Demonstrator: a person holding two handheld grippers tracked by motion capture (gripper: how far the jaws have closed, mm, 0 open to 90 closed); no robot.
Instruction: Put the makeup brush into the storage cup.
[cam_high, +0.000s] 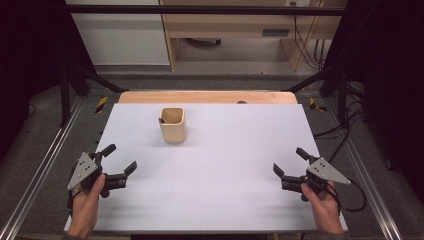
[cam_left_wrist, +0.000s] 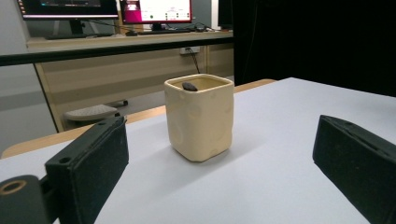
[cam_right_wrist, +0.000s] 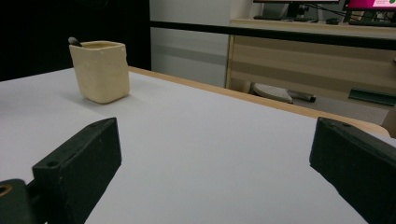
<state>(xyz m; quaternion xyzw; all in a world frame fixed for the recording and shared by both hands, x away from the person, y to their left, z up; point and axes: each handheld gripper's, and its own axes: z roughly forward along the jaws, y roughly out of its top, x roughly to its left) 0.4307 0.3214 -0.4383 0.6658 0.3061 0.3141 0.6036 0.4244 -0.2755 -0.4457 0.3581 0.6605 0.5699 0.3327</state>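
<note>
1. A white rectangular tabletop (cam_high: 210, 190) on a pale wooden table fills the work area, with dark frame posts at the sides and a wooden desk with monitors behind.
2. The one thing on it is a cream, square-sided ceramic cup (cam_high: 173, 125) with rounded corners. It stands upright toward the far edge of the tabletop, somewhat left of its middle, touched by neither gripper.
3. A small dark object (cam_left_wrist: 189, 86) rests inside the cup against its rim, its tip poking just above the lip; what it is cannot be told.
4. The left gripper (cam_high: 120, 162) is held over the near left part of the tabletop, jaws spread wide and empty. The cup lies ahead of it and a little to its right, squarely between the jaws in the left gripper view.
5. The right gripper (cam_high: 289, 161) is at the near right, jaws likewise released and holding nothing. The cup is well apart from it, far off to its left.
6. By my reckoning the left gripper is the nearer and already faces the cup; a straight push forward would bring it there.
7. The high view gives the spacing of both grippers from the cup; the left gripper view gives the cup's dimpled walls and the dark object at the rim.
</note>
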